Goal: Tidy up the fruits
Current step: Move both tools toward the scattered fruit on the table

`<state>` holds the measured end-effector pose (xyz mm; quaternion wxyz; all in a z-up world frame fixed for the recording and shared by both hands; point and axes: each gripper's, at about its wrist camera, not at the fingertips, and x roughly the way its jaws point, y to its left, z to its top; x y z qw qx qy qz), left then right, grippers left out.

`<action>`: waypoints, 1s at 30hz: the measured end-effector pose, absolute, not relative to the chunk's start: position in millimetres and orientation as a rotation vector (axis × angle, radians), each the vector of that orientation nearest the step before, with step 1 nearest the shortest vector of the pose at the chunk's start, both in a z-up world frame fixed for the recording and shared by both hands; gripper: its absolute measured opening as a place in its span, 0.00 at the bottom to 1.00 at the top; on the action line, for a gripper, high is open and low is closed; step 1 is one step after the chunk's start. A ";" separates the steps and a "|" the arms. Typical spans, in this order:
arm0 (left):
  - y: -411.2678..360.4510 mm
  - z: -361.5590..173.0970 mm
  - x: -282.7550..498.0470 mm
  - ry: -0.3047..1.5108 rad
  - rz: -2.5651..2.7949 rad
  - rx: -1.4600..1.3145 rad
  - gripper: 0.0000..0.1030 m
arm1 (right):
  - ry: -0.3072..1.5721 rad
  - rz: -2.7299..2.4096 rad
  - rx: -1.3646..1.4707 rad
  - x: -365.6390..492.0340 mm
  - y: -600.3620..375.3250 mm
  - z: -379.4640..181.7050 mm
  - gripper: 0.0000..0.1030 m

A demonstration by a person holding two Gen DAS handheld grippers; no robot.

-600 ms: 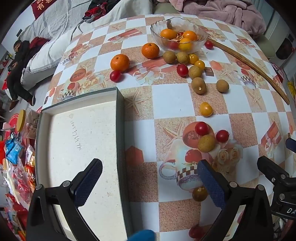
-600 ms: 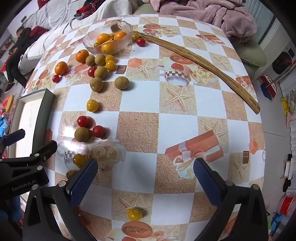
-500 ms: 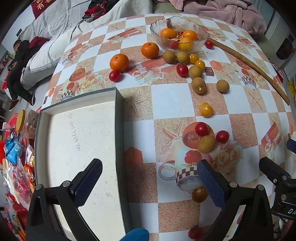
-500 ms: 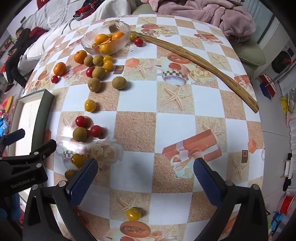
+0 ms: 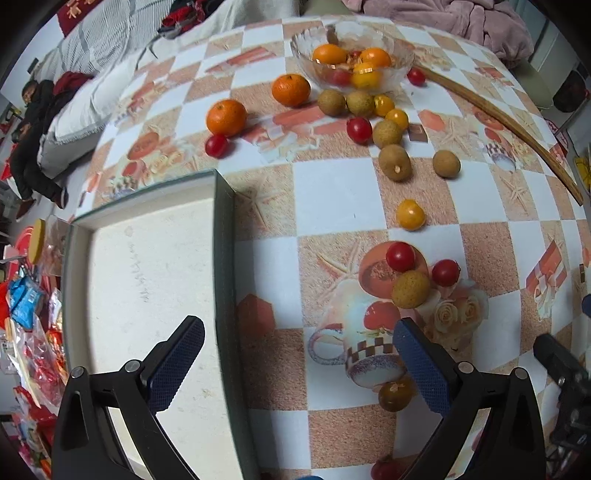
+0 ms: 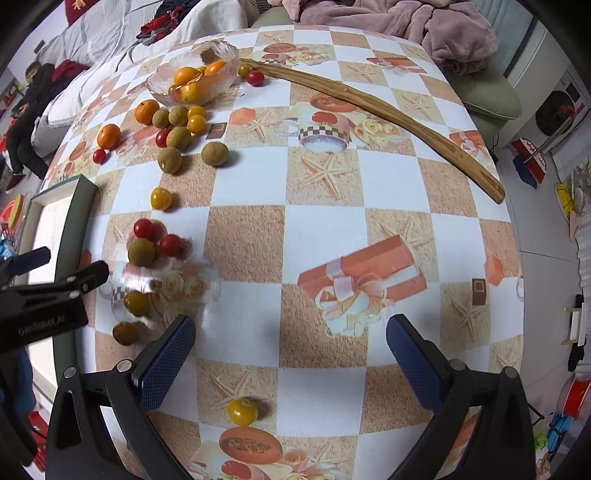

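Loose fruit lies scattered over a checked tablecloth: two oranges (image 5: 226, 117), several brown longans (image 5: 394, 162), red cherry tomatoes (image 5: 400, 256) and yellow tomatoes (image 5: 410, 215). A glass bowl (image 5: 400, 51) at the far side holds more oranges and tomatoes. A shallow grey-rimmed tray (image 5: 224, 258) with a white floor lies at the left. My left gripper (image 5: 299, 362) hangs open over the tray's right rim, nothing between its fingers. My right gripper (image 6: 291, 350) is open above bare cloth, with a yellow tomato (image 6: 242, 411) near it.
A long curved wooden strip (image 6: 373, 107) lies across the far right of the table. A pink blanket (image 6: 399, 26) and bedding sit beyond the table. A person (image 5: 33, 136) in dark clothes is at the far left. Snack packets (image 5: 26, 306) lie left of the tray.
Both views have shifted slightly toward the far side of the table; the fruit and tray have not moved and both grippers stay open.
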<state>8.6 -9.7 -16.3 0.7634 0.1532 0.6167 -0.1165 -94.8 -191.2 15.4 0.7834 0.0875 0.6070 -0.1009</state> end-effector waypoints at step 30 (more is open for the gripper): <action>-36.1 -6.8 13.9 1.287 -0.279 0.365 1.00 | 1.359 -0.217 0.269 -136.9 -189.2 3.5 1.00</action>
